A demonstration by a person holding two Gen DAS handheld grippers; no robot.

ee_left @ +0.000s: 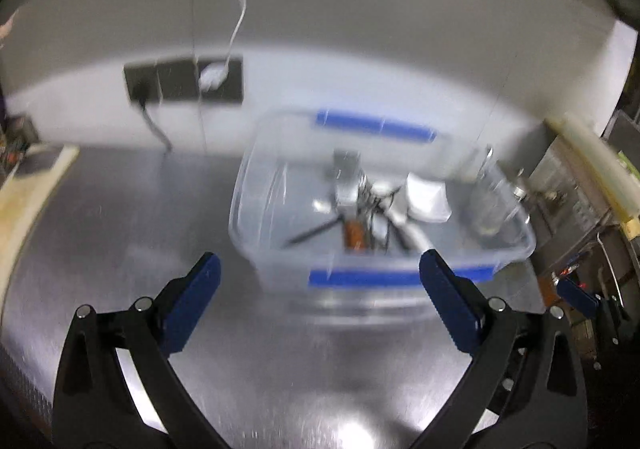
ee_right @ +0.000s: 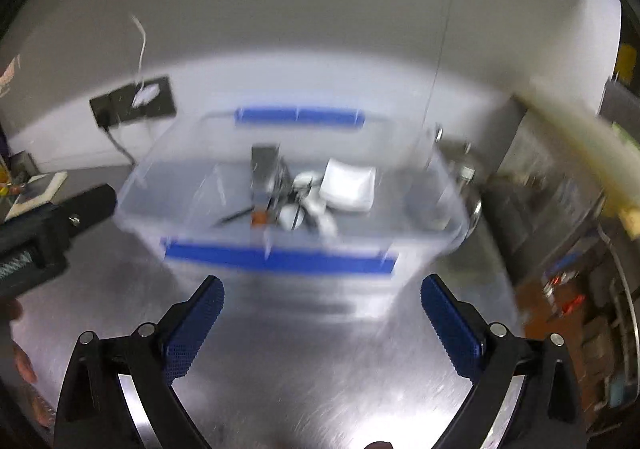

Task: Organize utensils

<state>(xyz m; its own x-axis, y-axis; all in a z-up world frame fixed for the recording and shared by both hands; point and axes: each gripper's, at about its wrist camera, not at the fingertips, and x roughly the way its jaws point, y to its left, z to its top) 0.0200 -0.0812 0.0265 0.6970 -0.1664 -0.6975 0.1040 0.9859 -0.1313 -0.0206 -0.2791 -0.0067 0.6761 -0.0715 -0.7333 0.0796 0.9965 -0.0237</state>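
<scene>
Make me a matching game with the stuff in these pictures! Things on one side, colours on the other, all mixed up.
Things:
1. bin handles
2. dish in the bin
3. wall socket plate
4. table top

Colours:
A. white
B. shiny silver
C. blue
D. black

Pairs: 1-C, 2-A, 3-D, 4-B

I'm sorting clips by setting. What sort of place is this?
Probably a commercial kitchen: a brushed stainless steel counter, a clear plastic bin of blurred utensils, and wall power sockets.
</scene>
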